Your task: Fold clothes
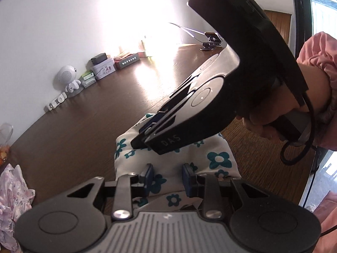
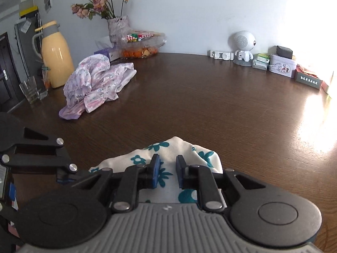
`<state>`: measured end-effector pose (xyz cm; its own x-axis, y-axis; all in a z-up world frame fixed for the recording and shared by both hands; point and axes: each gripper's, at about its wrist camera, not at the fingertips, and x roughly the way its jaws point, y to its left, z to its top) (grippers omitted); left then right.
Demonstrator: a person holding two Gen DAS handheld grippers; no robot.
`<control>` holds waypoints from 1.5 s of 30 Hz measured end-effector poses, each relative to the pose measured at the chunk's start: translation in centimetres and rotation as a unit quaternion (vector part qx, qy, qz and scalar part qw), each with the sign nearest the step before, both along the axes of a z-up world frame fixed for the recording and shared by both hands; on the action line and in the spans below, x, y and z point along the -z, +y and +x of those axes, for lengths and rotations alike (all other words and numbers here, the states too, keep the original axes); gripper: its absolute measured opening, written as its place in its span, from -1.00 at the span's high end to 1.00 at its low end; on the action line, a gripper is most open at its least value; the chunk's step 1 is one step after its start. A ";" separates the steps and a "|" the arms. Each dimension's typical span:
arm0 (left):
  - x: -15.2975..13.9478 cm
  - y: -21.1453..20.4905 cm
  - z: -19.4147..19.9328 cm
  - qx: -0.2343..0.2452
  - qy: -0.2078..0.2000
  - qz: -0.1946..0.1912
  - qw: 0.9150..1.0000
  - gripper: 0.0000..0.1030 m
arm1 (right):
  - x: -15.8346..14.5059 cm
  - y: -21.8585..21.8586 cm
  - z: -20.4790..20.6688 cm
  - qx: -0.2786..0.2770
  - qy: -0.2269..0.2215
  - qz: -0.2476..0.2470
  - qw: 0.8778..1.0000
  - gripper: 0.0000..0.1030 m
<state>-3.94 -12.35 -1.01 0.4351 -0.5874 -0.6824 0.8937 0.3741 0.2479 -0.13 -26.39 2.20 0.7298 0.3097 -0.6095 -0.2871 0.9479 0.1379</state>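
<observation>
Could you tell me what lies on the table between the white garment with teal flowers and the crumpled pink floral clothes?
Nothing: in the right wrist view, only bare brown table separates the flowered garment from the pink clothes.

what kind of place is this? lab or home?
Likely a home, at a dining or living-room table: a vase of dried flowers, a yellow thermos, a snack bowl and a pile of laundry sit on it.
</observation>
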 end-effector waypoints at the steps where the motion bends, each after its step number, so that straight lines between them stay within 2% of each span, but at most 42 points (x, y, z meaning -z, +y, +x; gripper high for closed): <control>1: -0.3 0.1 -0.1 0.002 -0.001 -0.001 1.000 0.42 | -0.2 -0.2 -0.2 0.002 -0.002 0.006 1.000 0.68; 3: -1.5 0.9 -0.2 -0.001 0.000 -0.021 1.000 0.23 | -2.0 -1.3 -1.4 0.012 -0.021 0.032 0.999 0.68; 4: -2.2 1.5 -0.2 -0.004 0.000 -0.035 0.999 0.21 | -2.9 -1.8 -2.1 0.017 -0.031 0.045 0.998 0.64; 7: -3.6 2.4 0.8 -0.021 -0.001 -0.057 0.998 0.18 | -4.8 -2.9 -4.9 0.038 -0.052 0.033 0.997 0.63; 10: -3.6 2.1 2.6 -0.031 0.012 -0.058 0.998 0.26 | -4.3 -2.6 -6.5 0.037 -0.033 0.018 0.999 0.63; 12: -3.1 1.5 3.7 -0.030 0.029 -0.052 0.998 0.50 | -3.3 -2.3 -7.1 0.040 -0.015 0.017 0.999 0.63; 13: -2.7 1.1 4.0 -0.028 0.036 -0.046 0.998 0.52 | -2.7 -2.2 -7.3 0.041 -0.007 0.019 0.999 0.63; 17: -1.3 0.3 4.2 -0.017 0.035 -0.031 0.999 0.53 | -0.2 -1.7 -7.4 0.055 0.018 0.016 0.998 0.63; 20: -0.7 0.3 3.8 -0.016 0.021 -0.025 0.999 0.53 | 1.1 -1.5 -7.1 0.063 0.017 0.021 0.998 0.63; 23: 0.0 0.3 3.2 -0.013 0.003 -0.021 1.000 0.53 | 1.5 -1.1 -7.4 0.069 0.008 0.017 0.997 0.63; 26: -0.3 0.3 3.3 -0.015 0.005 -0.023 1.000 0.51 | 1.4 -1.2 -7.6 0.072 0.006 0.022 0.997 0.62; 27: -0.6 0.4 3.2 -0.017 0.006 -0.024 1.000 0.44 | 1.1 -1.2 -7.7 0.073 0.008 0.027 0.997 0.60; 28: -1.0 0.5 3.2 -0.021 0.005 -0.027 0.999 0.34 | 0.8 -1.4 -7.9 0.073 0.008 0.036 0.997 0.53; 29: -1.5 0.9 3.0 -0.030 0.002 -0.034 0.999 -0.01 | 0.2 -1.8 -8.1 0.074 0.005 0.052 0.996 0.44; 30: -2.0 1.4 2.8 -0.037 -0.002 -0.044 0.998 -0.39 | -0.4 -2.2 -8.4 0.076 0.002 0.067 0.995 0.19; 31: -2.6 1.9 2.6 -0.044 -0.002 -0.057 0.997 -0.51 | -0.8 -2.4 -8.8 0.083 -0.001 0.075 0.994 -0.03; 32: -3.1 2.5 2.6 -0.050 0.002 -0.071 0.996 -0.62 | -1.1 -2.7 -9.1 0.091 -0.003 0.082 0.992 -0.12; 34: -3.9 3.6 2.9 -0.065 0.023 -0.094 0.993 -0.72 | -1.8 -3.3 -9.8 0.105 -0.007 0.097 0.990 -0.58; 35: -4.2 4.2 3.2 -0.074 0.035 -0.104 0.991 -0.79 | -2.2 -3.6 -10.1 0.112 -0.010 0.105 0.988 -0.68; 37: -4.8 5.2 3.8 -0.092 0.058 -0.123 0.986 -0.81 | -2.9 -4.2 -10.8 0.127 -0.014 0.120 0.985 -0.88; 39: -5.1 5.9 4.4 -0.104 0.079 -0.133 0.983 -0.89 | -2.4 -4.3 -11.0 0.140 0.001 0.131 0.982 -0.99; 41: -5.1 6.3 4.9 -0.104 0.097 -0.139 0.980 -1.00 | -1.7 -4.2 -11.1 0.148 0.017 0.147 0.978 -0.99; 45: -4.7 6.2 5.8 -0.105 0.121 -0.137 0.977 -1.00 | -0.9 -4.2 -10.6 0.165 0.036 0.165 0.972 -0.99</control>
